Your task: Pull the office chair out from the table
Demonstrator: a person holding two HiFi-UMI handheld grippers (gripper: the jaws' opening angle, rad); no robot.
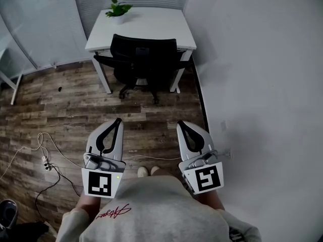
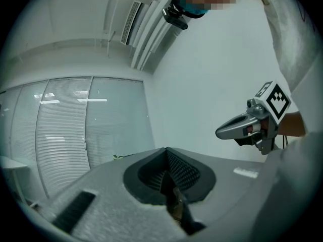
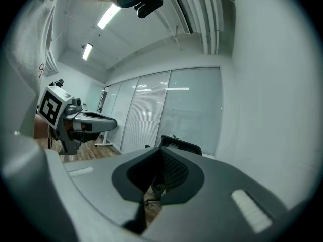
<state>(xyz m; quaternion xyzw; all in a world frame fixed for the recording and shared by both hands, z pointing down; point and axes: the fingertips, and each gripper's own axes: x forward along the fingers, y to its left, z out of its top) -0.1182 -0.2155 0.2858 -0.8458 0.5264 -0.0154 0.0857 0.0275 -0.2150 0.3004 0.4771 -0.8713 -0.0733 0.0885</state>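
The office chair (image 1: 144, 64) sits tucked under the white table (image 1: 146, 26) at the frame's top centre, well ahead of both empty, closed claws: left claw (image 1: 117, 121), right claw (image 1: 180, 124), about equally near.

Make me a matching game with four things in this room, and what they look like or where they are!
Things:
1. office chair
2. table
3. plant
4. cables

Descriptions:
A. white top
B. green leaves
C. black, pushed in at the table
D. lying on the wooden floor

Pairs: 1-C, 2-A, 3-B, 4-D
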